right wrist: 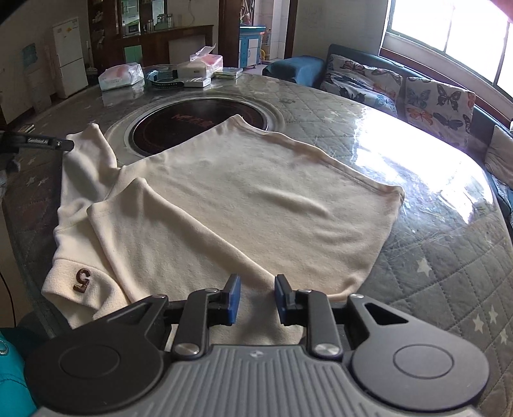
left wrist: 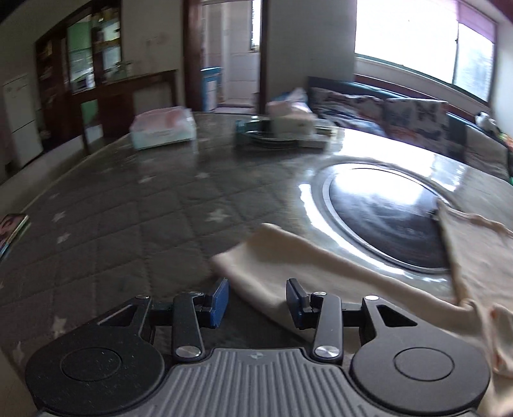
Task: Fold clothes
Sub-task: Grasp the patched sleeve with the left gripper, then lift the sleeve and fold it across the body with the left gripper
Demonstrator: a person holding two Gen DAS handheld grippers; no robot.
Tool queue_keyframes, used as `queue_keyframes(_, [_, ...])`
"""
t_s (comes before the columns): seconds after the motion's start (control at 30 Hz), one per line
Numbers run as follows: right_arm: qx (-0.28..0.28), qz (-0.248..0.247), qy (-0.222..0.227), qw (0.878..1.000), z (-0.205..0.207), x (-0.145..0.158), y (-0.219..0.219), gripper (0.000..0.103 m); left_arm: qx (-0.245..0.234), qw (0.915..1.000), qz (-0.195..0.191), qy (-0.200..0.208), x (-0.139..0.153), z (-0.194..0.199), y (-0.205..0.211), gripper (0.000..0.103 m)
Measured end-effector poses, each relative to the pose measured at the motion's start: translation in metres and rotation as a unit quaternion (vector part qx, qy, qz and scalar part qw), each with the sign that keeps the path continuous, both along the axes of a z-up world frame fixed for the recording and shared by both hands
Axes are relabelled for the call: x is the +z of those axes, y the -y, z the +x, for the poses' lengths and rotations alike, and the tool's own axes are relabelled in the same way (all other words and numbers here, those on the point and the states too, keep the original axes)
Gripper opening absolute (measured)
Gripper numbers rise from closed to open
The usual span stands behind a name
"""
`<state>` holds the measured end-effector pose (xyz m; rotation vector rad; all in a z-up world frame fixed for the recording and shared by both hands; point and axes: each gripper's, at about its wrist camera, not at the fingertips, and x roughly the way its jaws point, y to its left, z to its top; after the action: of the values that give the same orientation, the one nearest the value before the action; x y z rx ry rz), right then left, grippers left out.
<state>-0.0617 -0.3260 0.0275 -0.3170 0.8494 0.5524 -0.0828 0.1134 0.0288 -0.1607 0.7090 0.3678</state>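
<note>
Both pairs of jaws stand apart with nothing pinched between them. The left gripper (left wrist: 257, 301) has the wider gap; its blue pads (left wrist: 221, 300) hang over the near edge of a cream sleeve (left wrist: 288, 256), and the cloth shows through the gap, but neither pad presses on it. The right gripper (right wrist: 255, 300) has a narrower gap, its pads likewise clear of the cloth that lies under and between them.

The cream top (right wrist: 250, 205) lies spread flat on the table (right wrist: 449, 256), which carries a quilted grey cover with white stars under a glossy sheet. Seen from the right wrist, the body of the top stretches away from the gripper, its far hem reaching the rim of the round black hob (right wrist: 198, 125) sunk in the table's middle. One sleeve is folded across the body, running diagonally towards the right gripper. The other sleeve runs off to the left, and a cuff (right wrist: 80, 285) with a brown "5" patch lies near the table's edge. The tip of the left gripper shows at the left edge of that view, beside this sleeve.

At the table's far side sit wrapped packs (right wrist: 121, 75), a tissue box (right wrist: 194, 69) and some dishes. A sofa (right wrist: 416, 96) with butterfly cushions stands beyond, under a bright window (right wrist: 449, 29).
</note>
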Motion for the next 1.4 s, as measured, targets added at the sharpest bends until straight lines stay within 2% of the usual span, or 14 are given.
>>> queue_keyframes(0.17, [0.001, -0.001, 0.000, 1.000, 0.000, 0.000, -0.002, 0.023, 0.019, 0.9998, -0.011, 0.004, -0.002, 0.007, -0.016, 0.041])
queue_keyframes(0.23, [0.000, -0.001, 0.000, 1.000, 0.000, 0.000, -0.002, 0.023, 0.016, 0.9997, -0.017, 0.008, -0.002, 0.010, -0.018, 0.032])
queue_keyframes(0.3, [0.000, -0.001, 0.000, 1.000, 0.000, 0.000, -0.003, 0.024, 0.016, 0.9994, -0.027, 0.015, -0.003, 0.011, -0.020, 0.019])
queue_keyframes(0.37, [-0.001, 0.000, 0.000, 1.000, 0.000, 0.000, -0.003, 0.024, 0.018, 0.9988, -0.040, 0.022, -0.003, 0.011, -0.022, 0.011])
queue_keyframes(0.47, [0.000, 0.000, 0.002, 1.000, -0.001, 0.001, -0.003, 0.024, 0.013, 0.9984, -0.043, 0.034, 0.002, 0.008, -0.018, 0.008])
queue_keyframes(0.57, [0.000, 0.002, 0.006, 1.000, -0.002, 0.003, -0.003, 0.024, -0.017, 0.9971, -0.039, 0.063, 0.019, 0.003, -0.002, 0.007])
queue_keyframes(0.7, [-0.002, 0.008, 0.011, 1.000, -0.003, 0.007, -0.001, 0.024, -0.097, 0.9884, -0.043, 0.109, 0.052, -0.009, 0.034, 0.007])
queue_keyframes(0.77, [-0.004, 0.011, 0.015, 1.000, -0.004, 0.009, 0.000, 0.024, -0.143, 0.9804, -0.044, 0.128, 0.066, -0.014, 0.058, 0.007])
queue_keyframes(0.9, [-0.012, 0.026, 0.017, 0.999, -0.005, 0.013, 0.005, 0.024, -0.234, 0.9582, -0.072, 0.148, 0.084, -0.021, 0.102, 0.007])
queue_keyframes(1.07, [-0.027, 0.036, 0.019, 0.999, -0.010, 0.016, 0.016, 0.024, -0.343, 0.9193, -0.113, 0.157, 0.094, -0.021, 0.159, 0.007])
queue_keyframes(1.17, [-0.041, 0.044, 0.015, 0.998, -0.010, 0.015, 0.023, 0.024, -0.390, 0.9015, -0.118, 0.146, 0.087, -0.020, 0.193, 0.007])
queue_keyframes(1.23, [-0.050, 0.049, 0.013, 0.997, -0.010, 0.015, 0.029, 0.024, -0.415, 0.8923, -0.120, 0.132, 0.078, -0.017, 0.211, 0.008])
queue_keyframes(1.4, [-0.062, 0.057, 0.012, 0.996, -0.012, 0.015, 0.036, 0.024, -0.458, 0.8799, -0.103, 0.076, 0.051, -0.007, 0.243, 0.011])
